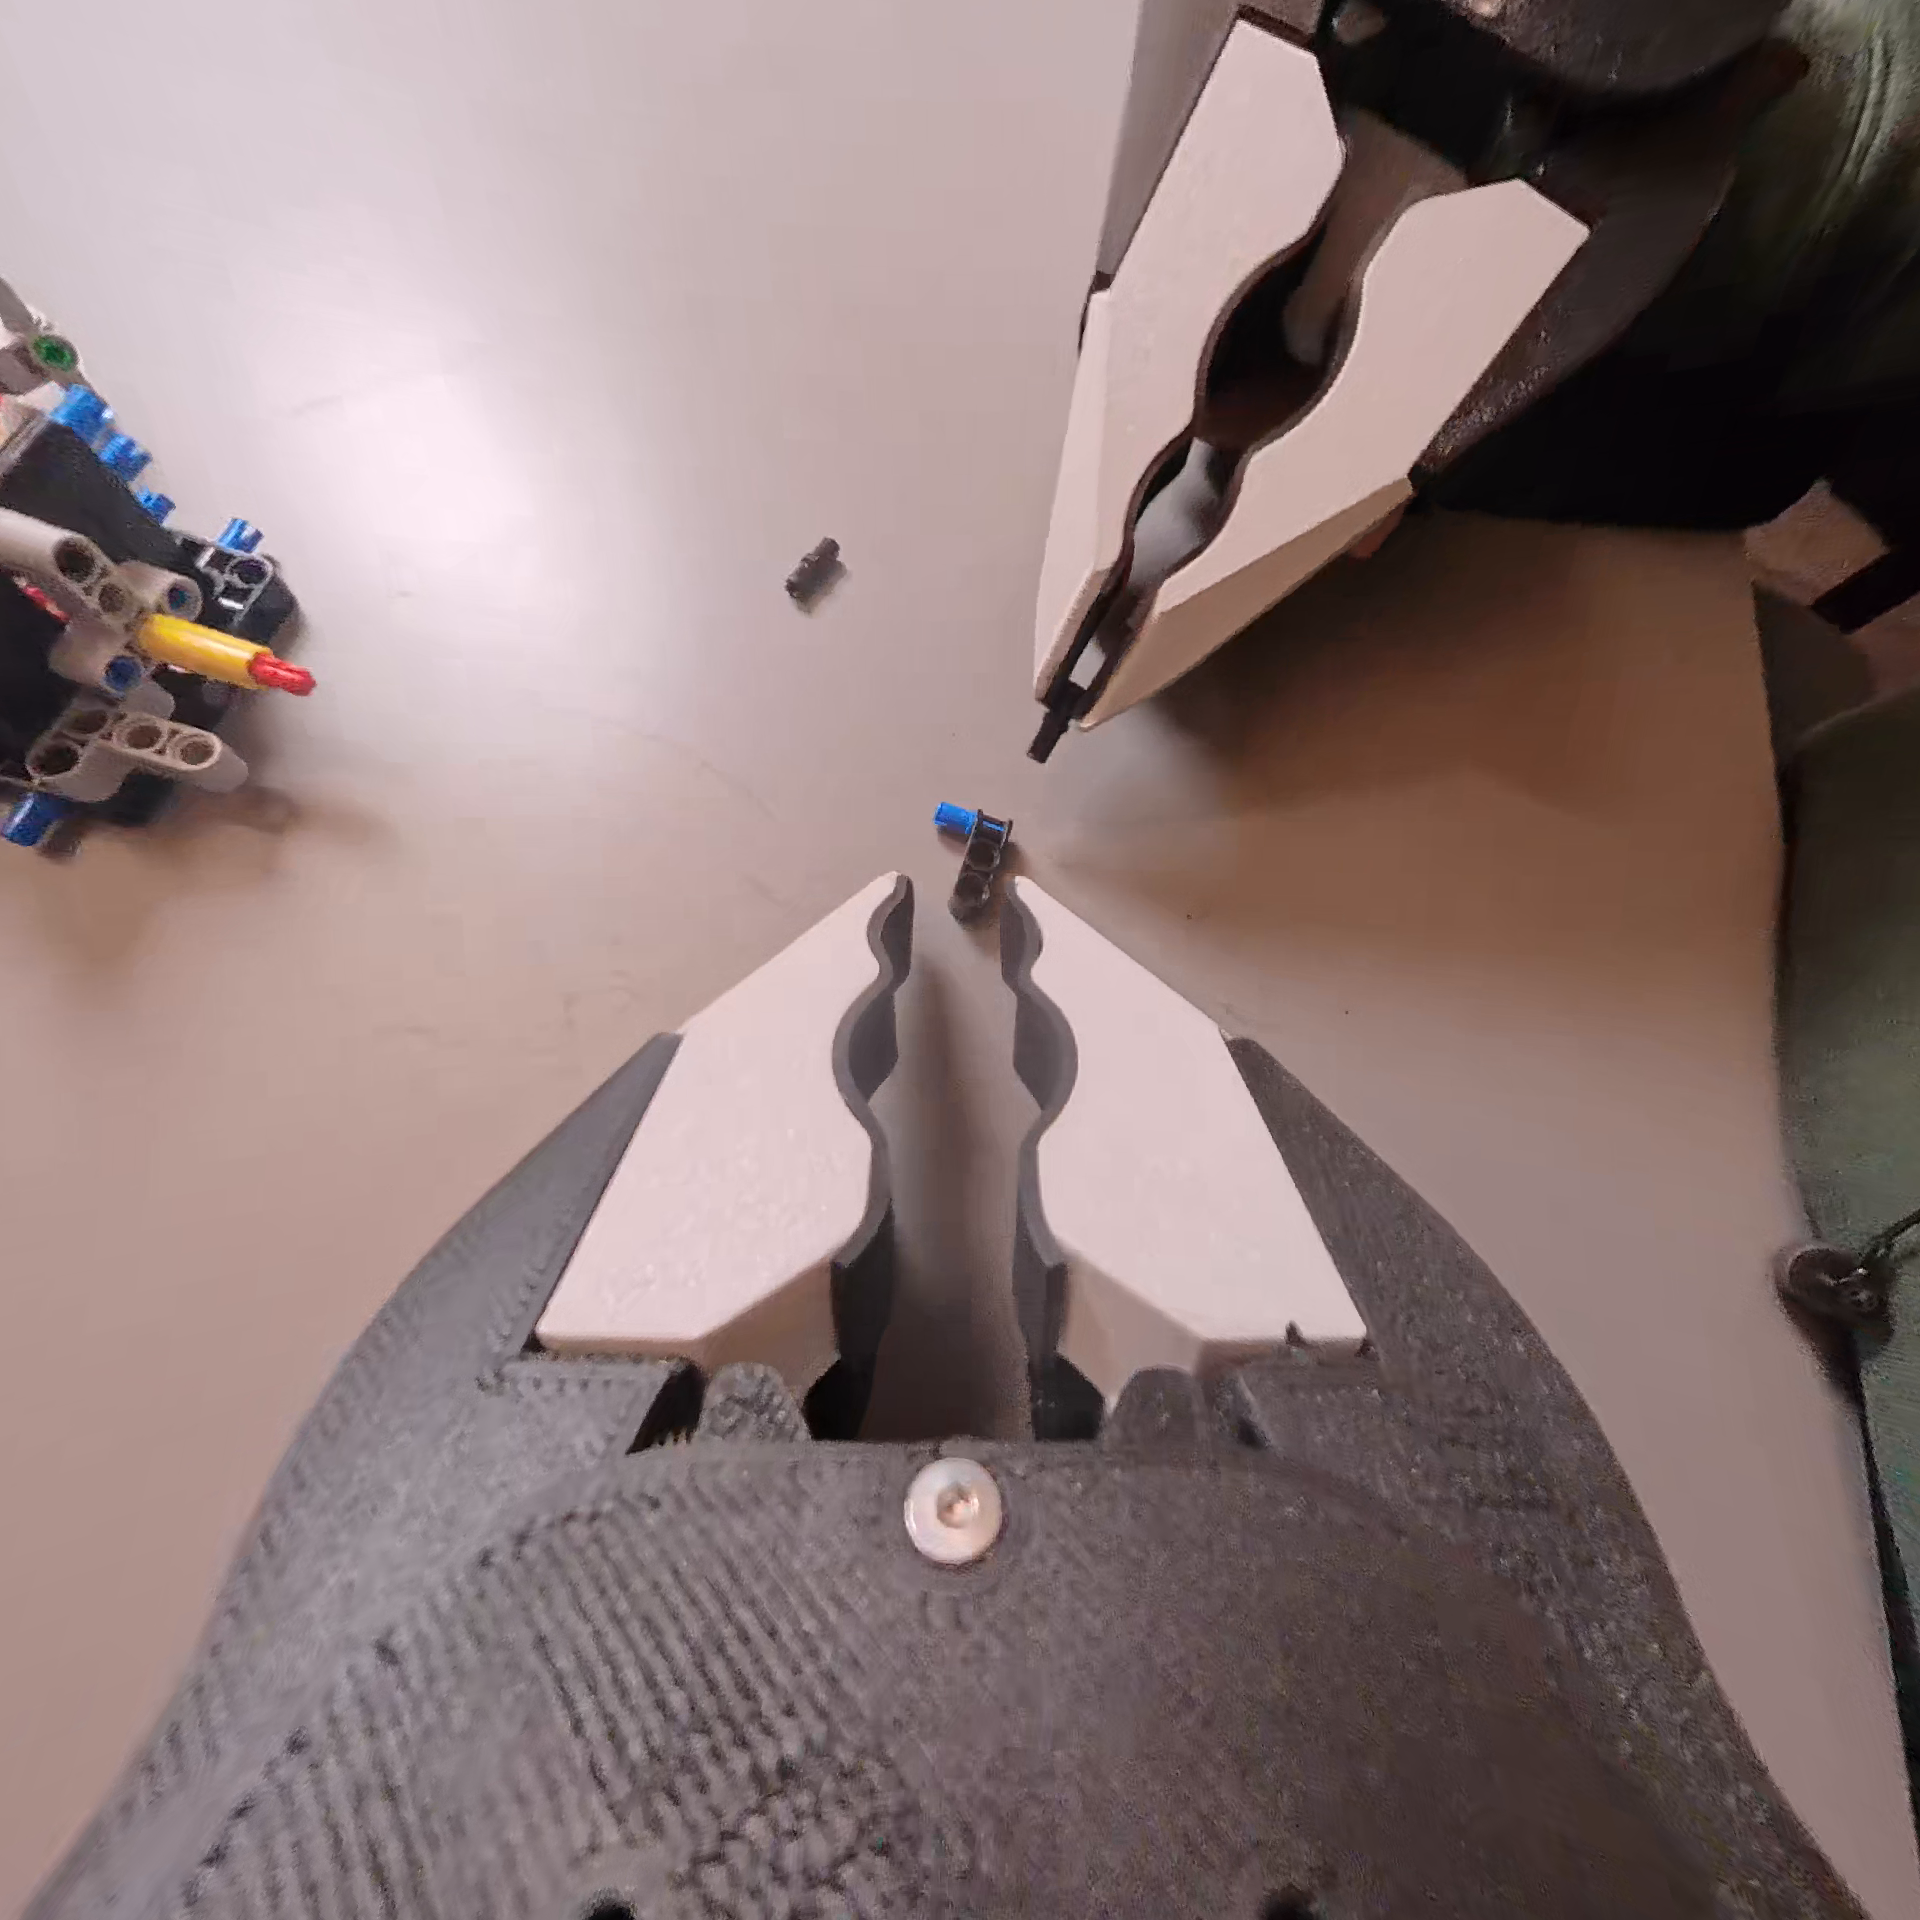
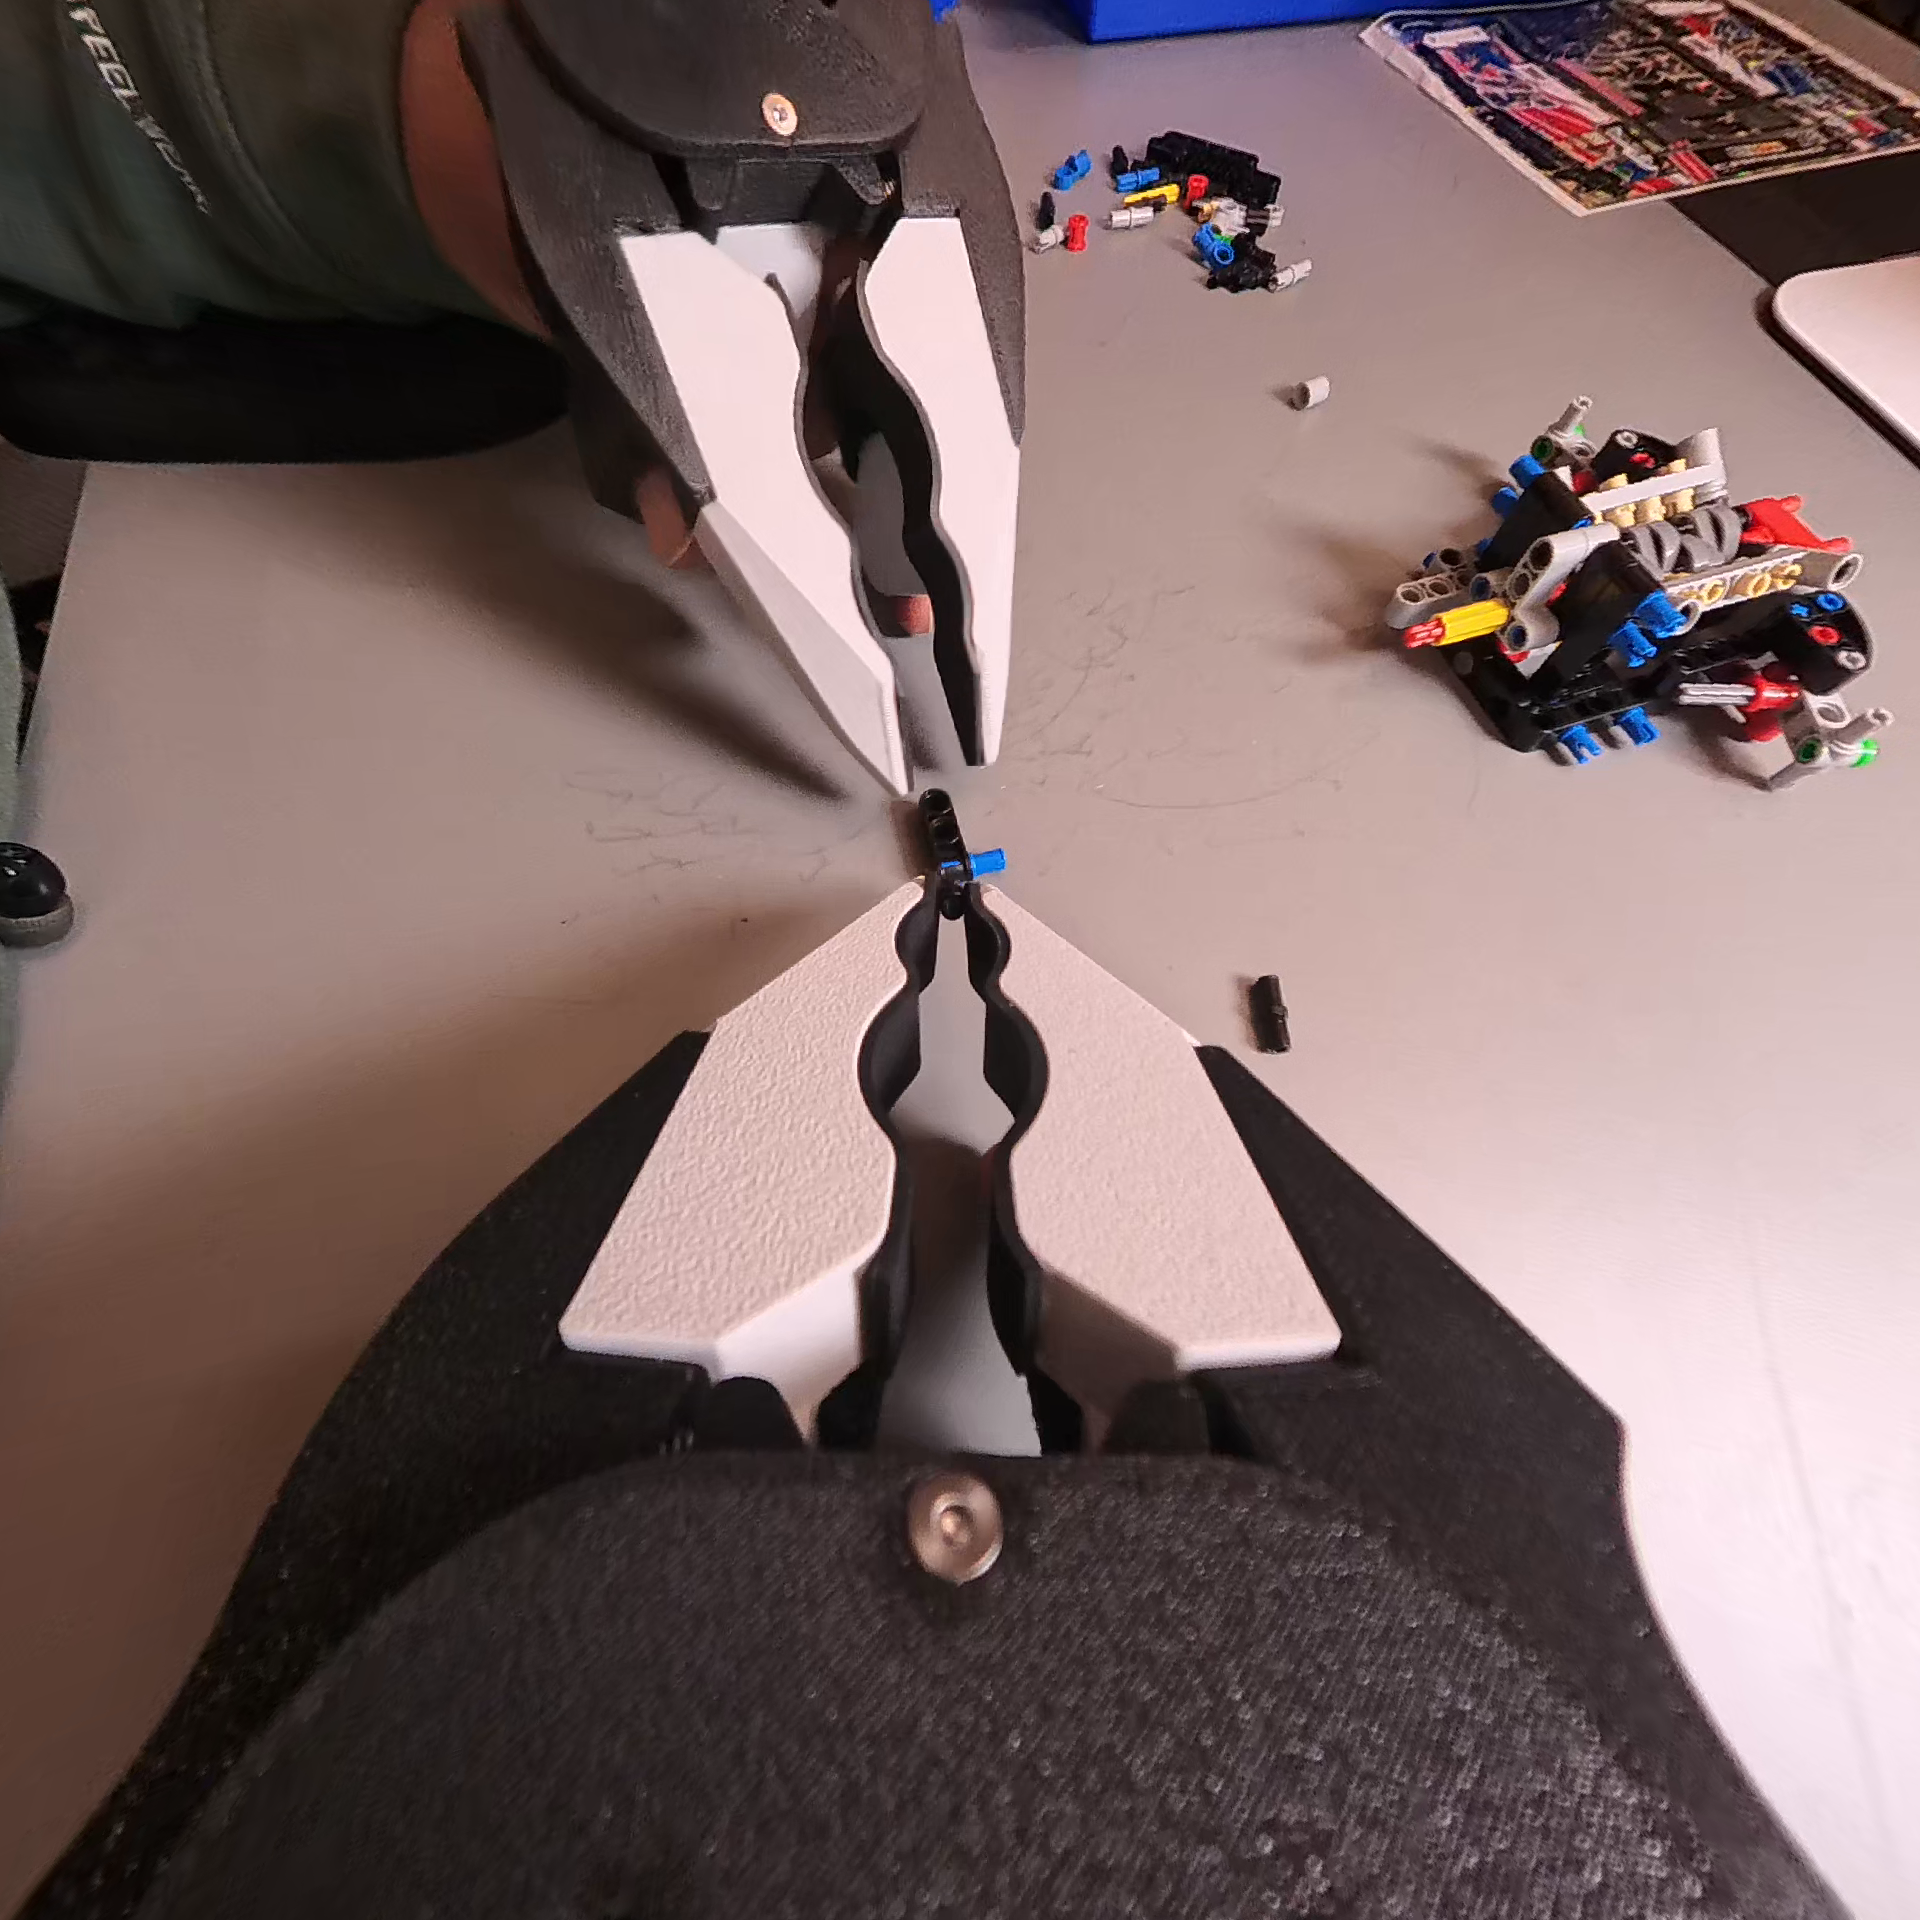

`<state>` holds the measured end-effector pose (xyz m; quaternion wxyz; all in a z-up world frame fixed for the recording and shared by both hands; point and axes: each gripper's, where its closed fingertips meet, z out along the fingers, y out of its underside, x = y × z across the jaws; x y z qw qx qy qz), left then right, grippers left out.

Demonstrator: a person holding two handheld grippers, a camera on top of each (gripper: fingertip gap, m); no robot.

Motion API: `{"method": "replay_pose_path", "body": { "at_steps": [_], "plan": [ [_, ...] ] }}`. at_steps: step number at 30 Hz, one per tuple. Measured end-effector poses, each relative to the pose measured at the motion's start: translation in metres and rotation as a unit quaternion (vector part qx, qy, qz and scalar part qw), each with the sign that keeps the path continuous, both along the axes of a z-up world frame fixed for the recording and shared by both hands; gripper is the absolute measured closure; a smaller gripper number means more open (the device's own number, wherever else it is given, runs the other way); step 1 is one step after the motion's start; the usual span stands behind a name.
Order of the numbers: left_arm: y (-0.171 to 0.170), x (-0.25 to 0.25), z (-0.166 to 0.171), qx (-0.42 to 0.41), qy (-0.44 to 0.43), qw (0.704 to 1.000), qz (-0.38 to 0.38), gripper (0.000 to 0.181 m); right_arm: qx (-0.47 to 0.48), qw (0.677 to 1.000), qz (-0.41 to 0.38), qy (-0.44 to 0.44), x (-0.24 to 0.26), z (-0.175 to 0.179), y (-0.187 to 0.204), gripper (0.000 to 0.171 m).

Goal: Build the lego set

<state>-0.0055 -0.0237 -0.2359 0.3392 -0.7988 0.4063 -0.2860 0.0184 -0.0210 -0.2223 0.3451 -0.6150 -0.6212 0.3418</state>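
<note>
Grippers meeting at a small beam

Open tabletop (image 2: 416, 1039) is seen all around the black beam with a blue pin (image 1: 977, 868). The left gripper (image 1: 956, 894) is spread beside the beam; the right gripper (image 2: 951, 896) is pinched on a black pin (image 1: 1047, 732). The partly built model (image 2: 1652, 613) sits well apart, loose parts (image 2: 1184, 213) farther off.

Pale grey table (image 2: 1351, 1195), matte, with faint scuff marks near its middle and soft overhead glare. Its far edge carries a blue box (image 2: 1195, 16), a printed sheet (image 2: 1662, 94) beside it, and a white slab (image 2: 1849, 332) at the right edge. A black knob (image 2: 31, 894) sits off the left edge.
</note>
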Motion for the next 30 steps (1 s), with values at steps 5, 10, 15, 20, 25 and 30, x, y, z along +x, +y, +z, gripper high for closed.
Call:
{"method": "replay_pose_path", "body": {
  "at_steps": [5,10,15,20,25,30],
  "plan": [
    [0.0021,0.0009,-0.0026,-0.009,0.0,1.0,0.004,0.17,-0.001,1.0,0.001,0.001,0.0001,0.0004,-0.0004,0.168],
    [-0.0009,0.0042,-0.0049,0.003,0.017,1.0,-0.011,0.173,-0.002,1.0,-0.001,0.002,0.0004,0.0008,0.0003,0.168],
    [-0.0019,0.0042,-0.0062,0.016,0.029,0.999,-0.017,0.175,-0.004,1.0,-0.003,0.002,0.0006,0.0003,0.0012,0.168],
    [-0.0007,0.0033,-0.0067,0.044,0.048,0.998,-0.022,0.178,-0.005,1.0,-0.004,0.003,0.0008,0.0004,0.0016,0.168],
    [0.0006,0.0022,-0.0074,0.109,0.094,0.989,-0.033,0.178,-0.002,1.0,-0.005,0.003,0.0014,0.001,0.0023,0.168],
    [0.0003,0.0039,-0.0076,0.111,0.1,0.988,-0.033,0.179,0.001,1.0,-0.004,0.003,0.001,0.0015,0.0014,0.168]
  ]
}}
